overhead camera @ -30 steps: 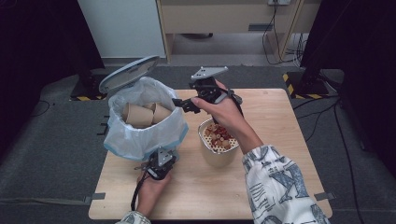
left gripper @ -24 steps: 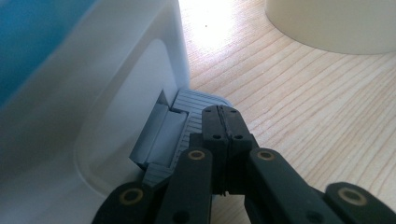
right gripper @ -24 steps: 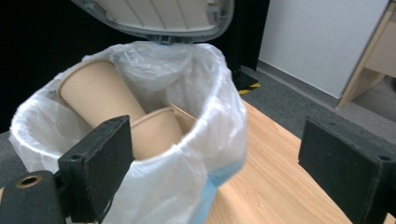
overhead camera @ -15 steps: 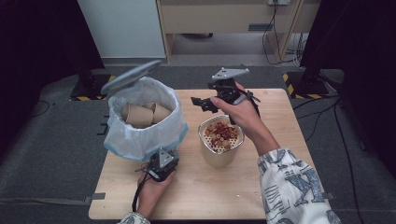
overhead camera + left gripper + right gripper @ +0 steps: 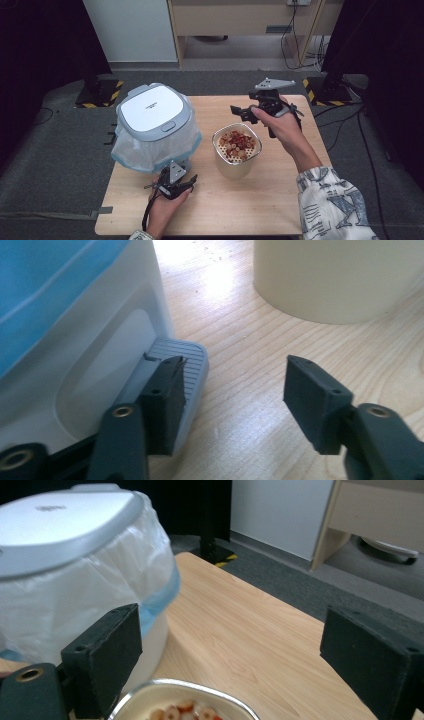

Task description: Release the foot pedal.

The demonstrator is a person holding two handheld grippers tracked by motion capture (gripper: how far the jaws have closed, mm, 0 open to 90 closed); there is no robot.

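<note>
Pedal bin (image 5: 155, 125) sits on the left half of the wooden table (image 5: 280, 210); lid (image 5: 152, 109) is down flat, grey rim with a white centre panel; white liner bag with a blue band bulges out under the lid all round; in the right gripper view the same bin (image 5: 75, 575) takes up the left side, lid (image 5: 60, 520) seated over the bag.

Foot pedal (image 5: 172, 375), grey and ribbed, sticks out at the bin's base on the person's side; left gripper (image 5: 232, 390) is down at table level right in front of it; jaws spread apart, gripping nothing; one jaw overlaps the pedal's ribbed top and looks to be touching it, real contact hard to confirm; the other jaw hangs over bare wood; in the high view the left gripper (image 5: 175, 181) sits at the bin's near edge, held from below by the left hand (image 5: 162, 210).

Cream container (image 5: 236, 150) with red and pale food pieces stands just right of the bin, apart from it; its wall (image 5: 340, 280) shows beyond the left jaws.

Right gripper (image 5: 239, 111) is raised over the far side of the table, beyond the container, aimed toward the bin; jaws wide, empty; container rim (image 5: 180, 700) sits below them.
</note>
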